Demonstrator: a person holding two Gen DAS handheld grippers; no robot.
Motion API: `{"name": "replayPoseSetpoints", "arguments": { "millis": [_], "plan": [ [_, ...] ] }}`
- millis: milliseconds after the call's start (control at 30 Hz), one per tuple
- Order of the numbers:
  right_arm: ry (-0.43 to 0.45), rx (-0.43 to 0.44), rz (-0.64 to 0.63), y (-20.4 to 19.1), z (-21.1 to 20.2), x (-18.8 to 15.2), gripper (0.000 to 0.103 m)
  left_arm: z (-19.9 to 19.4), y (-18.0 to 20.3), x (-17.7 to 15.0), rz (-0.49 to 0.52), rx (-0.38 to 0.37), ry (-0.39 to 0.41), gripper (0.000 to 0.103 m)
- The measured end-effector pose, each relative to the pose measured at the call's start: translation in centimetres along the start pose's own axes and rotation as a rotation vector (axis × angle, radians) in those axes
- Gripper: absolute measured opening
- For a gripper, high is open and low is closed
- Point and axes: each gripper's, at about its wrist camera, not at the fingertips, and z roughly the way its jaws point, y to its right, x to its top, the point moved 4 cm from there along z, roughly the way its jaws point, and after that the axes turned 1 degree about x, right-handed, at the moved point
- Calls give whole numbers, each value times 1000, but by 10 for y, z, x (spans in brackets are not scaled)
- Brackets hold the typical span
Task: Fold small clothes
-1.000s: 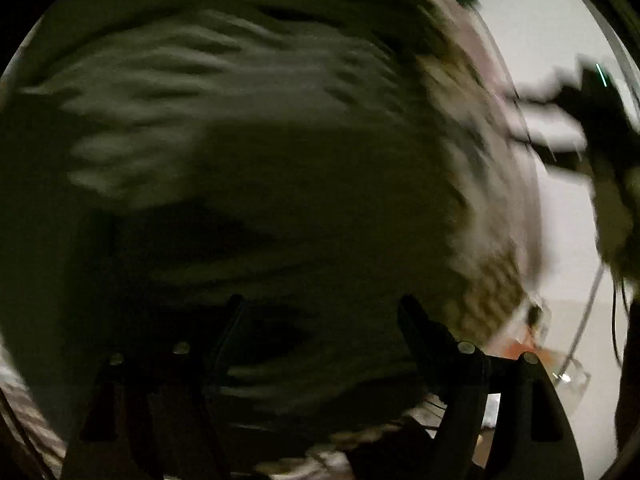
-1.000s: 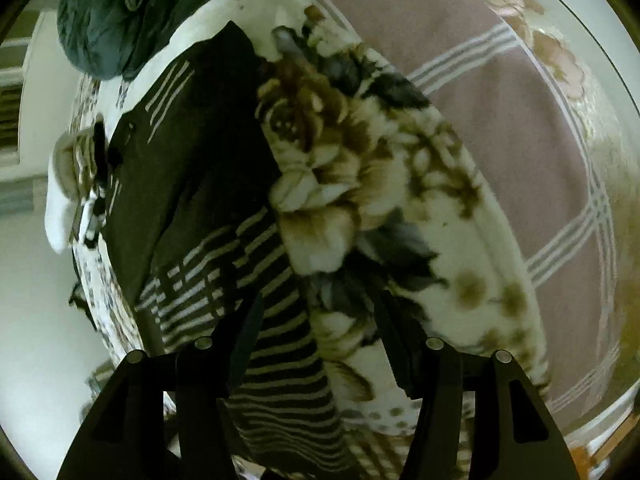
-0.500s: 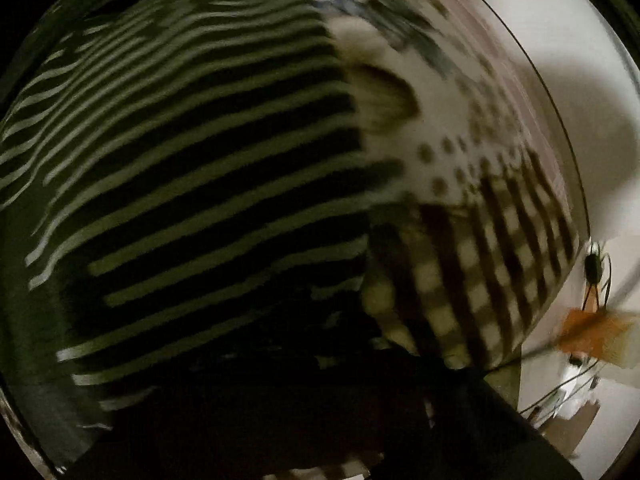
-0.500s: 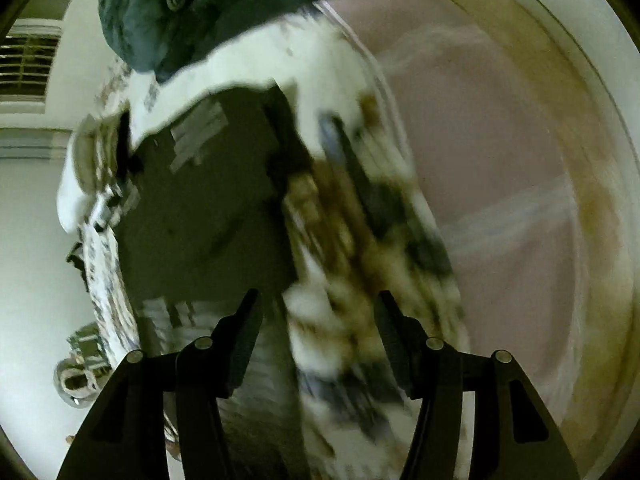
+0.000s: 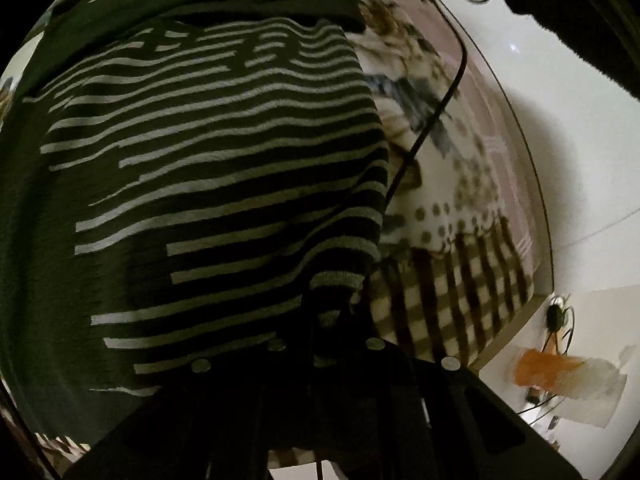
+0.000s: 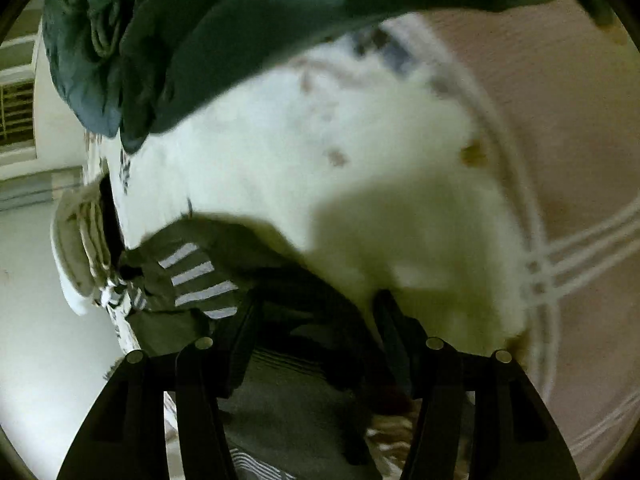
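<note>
Pinching the striped top [image 5: 208, 184] at its lower right corner, our left gripper [image 5: 326, 320] has its jaws together on a fold of the knit; the cloth bunches right where the fingers meet, near the checked border of the bedspread [image 5: 452, 292] at the bed's edge. The top lies spread over the spread, dark bands and pale stripes running across it, its far hem toward the head of the bed. A thin black cable [image 5: 436, 108] crosses just beside its right edge.

Our right gripper [image 6: 316, 320] has its jaws apart, with dark cloth of the same top [image 6: 200, 276] lying between and under the fingers; we judge nothing is gripped there yet, since the pads stand clear of each other with only flat fabric below. A green garment [image 6: 224, 32] is heaped farther up the bed, well apart from our work.

For this fold we think the right jaws should close on the matching corner or hem, taking both layers, before either hand lifts. Then both corners ought to travel together, low and level, so the stripes stay parallel and the fold line falls straight. We should keep tension even between the hands, avoid snagging the cable, and lay the edge down flush with the opposite hem before letting go.
</note>
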Motion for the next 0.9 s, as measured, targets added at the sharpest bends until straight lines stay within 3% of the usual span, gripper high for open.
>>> {"name": "replayPoseSetpoints", "arguments": {
  "millis": [67, 100, 233, 433, 667, 900],
  "plan": [
    [0, -38, -54, -12, 8, -2, 22, -4, -8, -1, -19, -8, 18, 6],
    [-12, -50, -66, -16, 13, -5, 10, -7, -10, -1, -32, -14, 31, 6],
    [32, -104, -91, -31, 5, -10, 8, -19, -24, 6, -67, -26, 86, 6],
    [63, -202, -231, -97, -29, -30, 7, -95, -68, -1, -130, -49, 220, 6],
    [58, -269, -408, -256, -20, -68, 7, -146, -169, -38, -384, -22, 298, 5],
    [30, -390, -491, -404, 70, -111, 7, -141, -252, -91, -642, -67, 318, 2]
  ]
}}
